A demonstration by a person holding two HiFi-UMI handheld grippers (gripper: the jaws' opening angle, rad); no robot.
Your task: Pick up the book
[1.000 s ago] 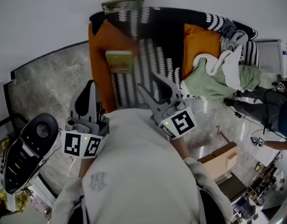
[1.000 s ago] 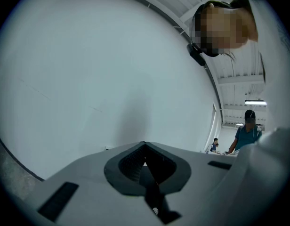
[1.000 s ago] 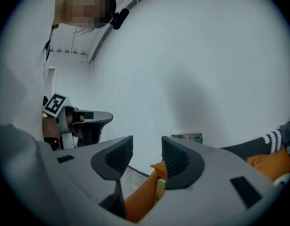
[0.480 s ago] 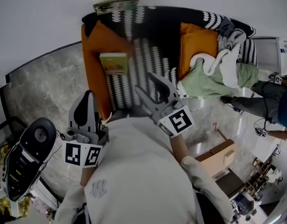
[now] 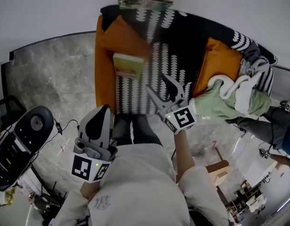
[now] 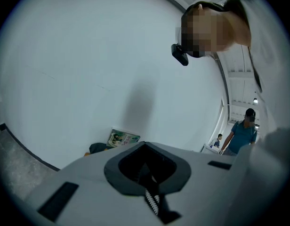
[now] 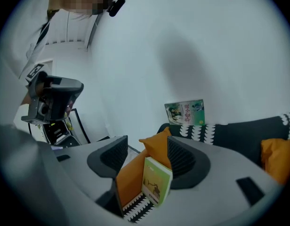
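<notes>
Found the right tool (image 5: 157, 83) lower and nearer the sofa (image 5: 192, 41) than a second earlier, jaws opening wide, nothing pinched. Located the book (image 5: 127, 66) upper centre-left in the head view, leaning on the orange cushion (image 5: 121, 39), untouched, well apart from the jaws. Read the left tool (image 5: 101, 119) as pressed together and empty; judged the approach under way, grasp still to come.

This looks like a living-room corner staged in a work space. A black-and-white patterned sofa (image 5: 157, 65) with orange cushions (image 5: 124, 39) fills the upper centre, against a white wall (image 5: 51, 8). Marble floor (image 5: 46, 84) spreads left, and a cardboard box (image 5: 219, 171) sits lower right.
</notes>
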